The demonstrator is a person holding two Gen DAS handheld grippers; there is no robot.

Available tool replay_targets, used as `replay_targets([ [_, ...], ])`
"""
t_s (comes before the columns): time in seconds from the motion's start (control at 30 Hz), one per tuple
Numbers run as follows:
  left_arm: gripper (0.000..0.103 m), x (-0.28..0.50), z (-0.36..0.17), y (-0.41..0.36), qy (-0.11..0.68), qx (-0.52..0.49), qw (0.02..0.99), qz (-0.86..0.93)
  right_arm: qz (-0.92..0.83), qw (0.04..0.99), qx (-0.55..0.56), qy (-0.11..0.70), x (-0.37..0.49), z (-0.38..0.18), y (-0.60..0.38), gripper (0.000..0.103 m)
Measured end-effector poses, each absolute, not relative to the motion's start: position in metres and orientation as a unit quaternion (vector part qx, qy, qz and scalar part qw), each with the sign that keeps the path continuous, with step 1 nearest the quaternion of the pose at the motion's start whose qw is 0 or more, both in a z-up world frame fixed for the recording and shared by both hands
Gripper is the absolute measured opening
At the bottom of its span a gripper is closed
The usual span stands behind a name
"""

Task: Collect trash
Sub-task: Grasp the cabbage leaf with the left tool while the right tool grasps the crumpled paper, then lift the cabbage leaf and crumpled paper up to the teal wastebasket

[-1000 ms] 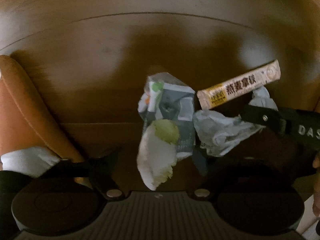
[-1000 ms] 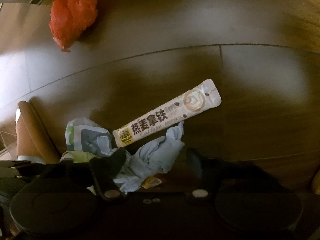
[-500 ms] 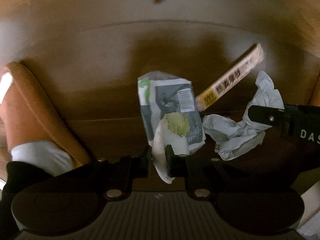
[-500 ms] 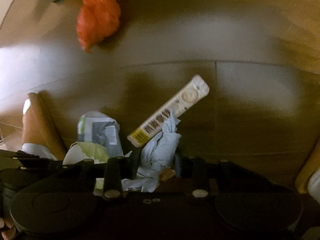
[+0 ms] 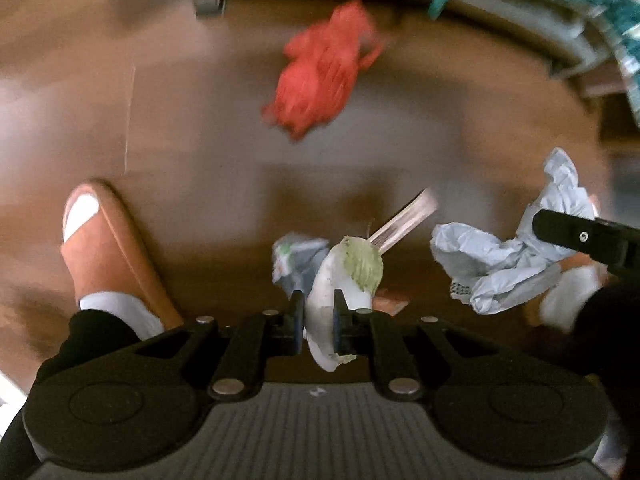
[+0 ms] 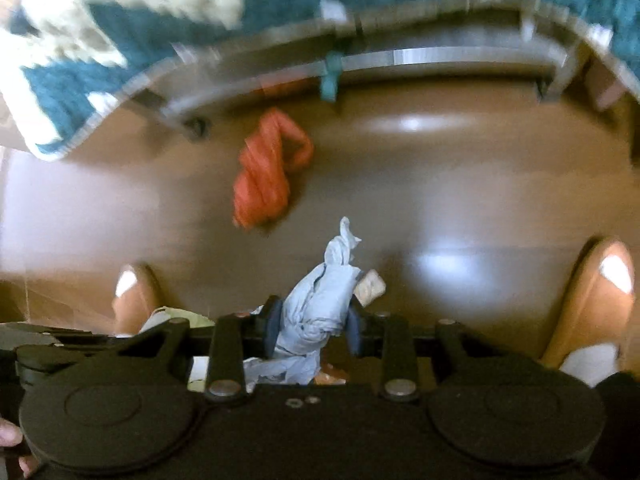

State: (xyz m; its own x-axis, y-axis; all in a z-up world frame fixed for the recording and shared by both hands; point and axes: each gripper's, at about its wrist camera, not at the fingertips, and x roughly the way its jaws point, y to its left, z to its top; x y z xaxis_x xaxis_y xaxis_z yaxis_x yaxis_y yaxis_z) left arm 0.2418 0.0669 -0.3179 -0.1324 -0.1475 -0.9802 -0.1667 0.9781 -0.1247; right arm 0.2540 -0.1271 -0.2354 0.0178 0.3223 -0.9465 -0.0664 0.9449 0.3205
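My left gripper [image 5: 316, 316] is shut on a white scrap with a green patch [image 5: 344, 276], held above the brown floor. A grey-green wrapper [image 5: 294, 258] and a striped stick sachet [image 5: 404, 222] lie just behind it. My right gripper [image 6: 314, 326] is shut on a crumpled pale blue paper [image 6: 320, 304]; the paper also shows in the left wrist view [image 5: 504, 264], with a right finger [image 5: 584, 236] over it. The sachet's end [image 6: 370, 286] peeks out beside the paper. A red plastic bag [image 5: 320, 76] lies farther off on the floor, also in the right wrist view [image 6: 266, 172].
My slippered feet stand at left [image 5: 108, 248] and right [image 6: 592, 300]. A metal furniture frame [image 6: 400, 60] and a teal and white rug [image 6: 120, 20] run across the far side.
Both grippers, open a second ago, closed on their trash and lifted it away from the floor. The views tilted up, so the red bag and frame came into sight.
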Motion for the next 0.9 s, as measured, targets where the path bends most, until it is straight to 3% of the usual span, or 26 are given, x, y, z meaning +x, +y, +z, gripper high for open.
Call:
replay_targets([
  [0.47, 0.013, 0.216, -0.136, 0.053, 0.578, -0.100, 0.810, -0.012, 0.179, 0.832, 0.039, 0.523, 0.211, -0.041, -0.150, 0.031],
  [0.9, 0.013, 0.199, 0.007, 0.037, 0.434, -0.087, 0.896, -0.032, 0.196, 0.908, -0.012, 0.370, 0.183, 0.095, -0.155, 0.031],
])
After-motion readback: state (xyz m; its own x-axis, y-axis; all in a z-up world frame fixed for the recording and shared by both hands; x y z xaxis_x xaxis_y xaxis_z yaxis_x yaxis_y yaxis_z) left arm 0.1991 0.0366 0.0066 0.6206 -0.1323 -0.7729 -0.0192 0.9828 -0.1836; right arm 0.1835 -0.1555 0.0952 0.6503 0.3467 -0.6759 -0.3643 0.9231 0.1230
